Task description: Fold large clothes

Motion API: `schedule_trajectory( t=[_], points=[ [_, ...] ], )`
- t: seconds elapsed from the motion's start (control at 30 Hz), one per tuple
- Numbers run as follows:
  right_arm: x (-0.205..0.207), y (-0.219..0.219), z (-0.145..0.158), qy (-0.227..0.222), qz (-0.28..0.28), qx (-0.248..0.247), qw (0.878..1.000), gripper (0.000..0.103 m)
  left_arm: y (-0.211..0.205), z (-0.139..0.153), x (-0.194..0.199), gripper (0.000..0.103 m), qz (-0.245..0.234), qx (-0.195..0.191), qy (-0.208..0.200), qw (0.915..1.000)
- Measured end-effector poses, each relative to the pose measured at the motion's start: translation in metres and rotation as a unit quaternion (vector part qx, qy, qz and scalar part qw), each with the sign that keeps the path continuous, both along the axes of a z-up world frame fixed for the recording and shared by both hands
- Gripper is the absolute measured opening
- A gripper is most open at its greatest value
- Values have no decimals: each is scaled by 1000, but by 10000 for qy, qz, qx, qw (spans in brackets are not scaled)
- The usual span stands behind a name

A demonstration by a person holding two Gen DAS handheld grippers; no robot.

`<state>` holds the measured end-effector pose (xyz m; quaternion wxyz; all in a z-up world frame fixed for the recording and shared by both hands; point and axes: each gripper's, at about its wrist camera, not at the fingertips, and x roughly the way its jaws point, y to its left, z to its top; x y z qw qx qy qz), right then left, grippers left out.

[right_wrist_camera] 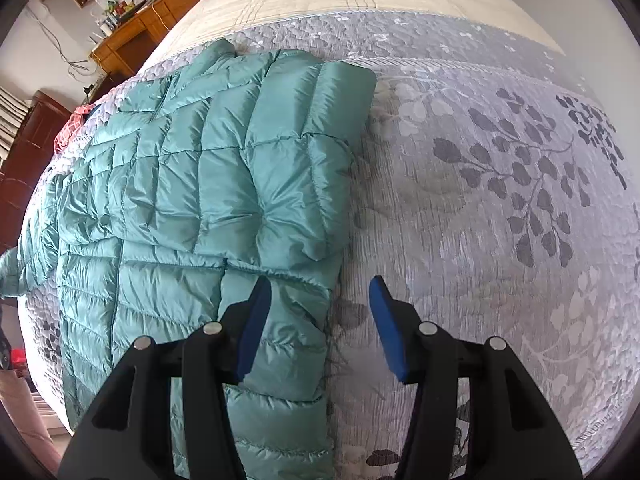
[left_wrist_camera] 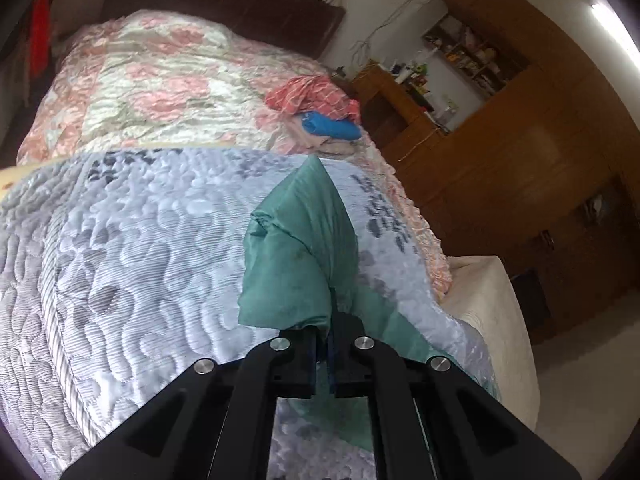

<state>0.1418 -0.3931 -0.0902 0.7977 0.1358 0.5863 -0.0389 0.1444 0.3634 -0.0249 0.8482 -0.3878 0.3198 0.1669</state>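
A teal quilted puffer jacket (right_wrist_camera: 180, 184) lies spread on the grey leaf-patterned bedspread (right_wrist_camera: 480, 184), one sleeve folded across its body. My right gripper (right_wrist_camera: 320, 320) is open, just above the jacket's near right edge; its left blue pad (right_wrist_camera: 254, 328) is over the fabric and its right pad over the bedspread. In the left wrist view my left gripper (left_wrist_camera: 322, 344) is shut on a part of the teal jacket (left_wrist_camera: 296, 256) and holds it lifted above the bedspread (left_wrist_camera: 140, 240), so it rises in a peak in front of the camera.
A pile of pink patterned and blue clothes (left_wrist_camera: 320, 114) sits further up the bed on a pink floral quilt (left_wrist_camera: 152, 84). Wooden cabinets and a cluttered desk (left_wrist_camera: 500, 128) stand beyond the bed's right side. A dark headboard (left_wrist_camera: 224, 4) is at the far end.
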Motion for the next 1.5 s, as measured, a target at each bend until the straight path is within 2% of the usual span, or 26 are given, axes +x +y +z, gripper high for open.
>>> schedule_trajectory(
  t=[0.1,0.2,0.4,0.5,0.63,0.73,0.83,1.0,1.13,1.23,1.3,1.37,1.4,1.43,1.5],
  points=[
    [1,4,0,-18,49,44,10000,51,-41,25,10,3,-530,265,-182,9981],
    [3,9,0,-45,120,69,9999,51,-95,40,24,3,-1190,452,-301,9914],
    [7,14,1,-112,205,155,9996,51,-219,52,57,3,-2455,730,-459,9656],
    [9,18,1,-131,247,197,9994,51,-277,46,74,3,-2993,631,-449,9510],
    [12,22,0,-158,303,178,9993,51,-345,33,87,3,-3490,721,-372,9336],
    [15,21,-1,-169,293,217,9992,51,-386,12,98,3,-3779,751,-143,9227],
    [21,20,-9,-96,261,257,9993,51,-418,-23,111,3,-4022,705,320,9123],
    [27,18,-24,59,218,291,9993,51,-440,-67,121,4,-4263,655,850,8982],
    [30,17,-26,95,211,312,9992,51,-440,-90,120,6,-4471,587,1058,8863],
    [32,18,-20,54,210,320,9993,51,-438,-83,111,16,-4745,473,994,8733],
    [35,21,-13,-20,238,411,9989,51,-437,-71,98,35,-4988,339,819,8622],
    [40,26,-5,-94,322,551,9979,51,-428,-56,83,39,-5207,84,570,8518],
    [43,30,0,-134,385,621,9972,51,-419,-48,75,40,-5239,71,450,8506],
    [48,37,4,-179,483,722,9961,51,-411,-40,69,40,-5211,126,343,8527],
    [57,51,10,-214,675,883,9936,51,-382,-25,60,40,-4832,452,255,8740]
  ],
)
